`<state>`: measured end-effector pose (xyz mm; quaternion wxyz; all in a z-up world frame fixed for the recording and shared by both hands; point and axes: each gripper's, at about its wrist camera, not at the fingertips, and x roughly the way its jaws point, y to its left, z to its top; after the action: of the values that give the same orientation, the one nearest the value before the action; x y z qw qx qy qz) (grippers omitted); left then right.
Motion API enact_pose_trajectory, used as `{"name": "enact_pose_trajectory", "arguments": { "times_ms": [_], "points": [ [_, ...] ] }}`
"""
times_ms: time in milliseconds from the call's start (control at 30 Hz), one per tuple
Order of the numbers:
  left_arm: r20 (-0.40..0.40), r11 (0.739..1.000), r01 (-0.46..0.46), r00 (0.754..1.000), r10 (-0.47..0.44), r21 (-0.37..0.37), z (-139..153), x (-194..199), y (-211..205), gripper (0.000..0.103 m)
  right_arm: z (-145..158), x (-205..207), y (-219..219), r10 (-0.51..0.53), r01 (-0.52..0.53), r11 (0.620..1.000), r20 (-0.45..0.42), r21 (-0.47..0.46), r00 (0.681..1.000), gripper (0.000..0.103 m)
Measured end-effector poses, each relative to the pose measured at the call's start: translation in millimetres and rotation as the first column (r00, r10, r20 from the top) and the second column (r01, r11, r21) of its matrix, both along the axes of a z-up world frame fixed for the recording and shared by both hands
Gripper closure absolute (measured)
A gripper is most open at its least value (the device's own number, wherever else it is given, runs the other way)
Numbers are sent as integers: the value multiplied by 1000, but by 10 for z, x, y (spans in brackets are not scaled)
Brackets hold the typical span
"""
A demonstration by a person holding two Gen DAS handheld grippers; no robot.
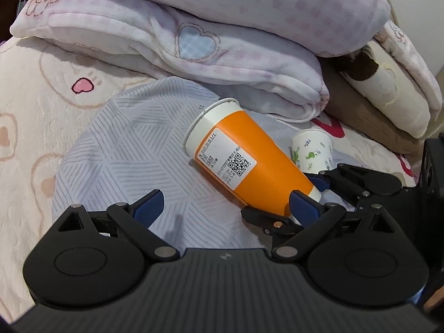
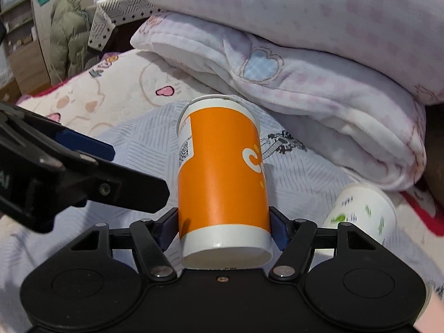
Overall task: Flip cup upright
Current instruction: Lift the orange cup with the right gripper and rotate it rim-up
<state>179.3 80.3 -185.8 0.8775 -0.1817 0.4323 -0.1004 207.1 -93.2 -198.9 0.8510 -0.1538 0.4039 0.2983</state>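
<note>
Two grippers work over a bed. The right gripper (image 2: 223, 229) clenches the base end of an orange paper cup (image 2: 222, 172), which lies tilted with its open rim resting on a grey striped cloth (image 1: 125, 149). The left gripper (image 1: 226, 208) hovers just beside the cup, its fingers spread wide and holding nothing. A small white patterned cup (image 1: 312, 149) lies nearby, below folded pink blankets (image 1: 194, 36).

A soft cream bed cover with pink hearts (image 1: 33, 116) lies under a pale grey striped cloth (image 1: 133, 149). Fluffy folded pink-and-white blankets (image 2: 319, 83) are piled behind. Far left stand shelves (image 2: 16, 14) and a green puffy coat (image 2: 69, 27).
</note>
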Motion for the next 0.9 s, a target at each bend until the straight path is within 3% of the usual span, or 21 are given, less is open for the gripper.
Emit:
{"name": "enact_pose_trajectory", "arguments": {
  "times_ms": [233, 467, 633, 900],
  "points": [
    [-30, 998, 14, 999, -16, -53, 30, -149, -75, 5, 91, -231, -164, -49, 49, 999, -1, 14, 999, 32],
    [-94, 987, 16, 995, -31, -160, 62, -345, -235, 6, 244, -602, -386, -51, 50, 998, 40, 41, 998, 32],
    [-98, 987, 78, 991, -92, -139, 113, -533, -521, 6, 304, -911, -584, -67, 65, 998, 81, 21, 994, 32],
    [-127, 956, 155, 973, -191, -249, 94, -665, -876, 10, 293, -1316, -952, -146, 146, 989, 69, 3, 987, 32]
  ]
}}
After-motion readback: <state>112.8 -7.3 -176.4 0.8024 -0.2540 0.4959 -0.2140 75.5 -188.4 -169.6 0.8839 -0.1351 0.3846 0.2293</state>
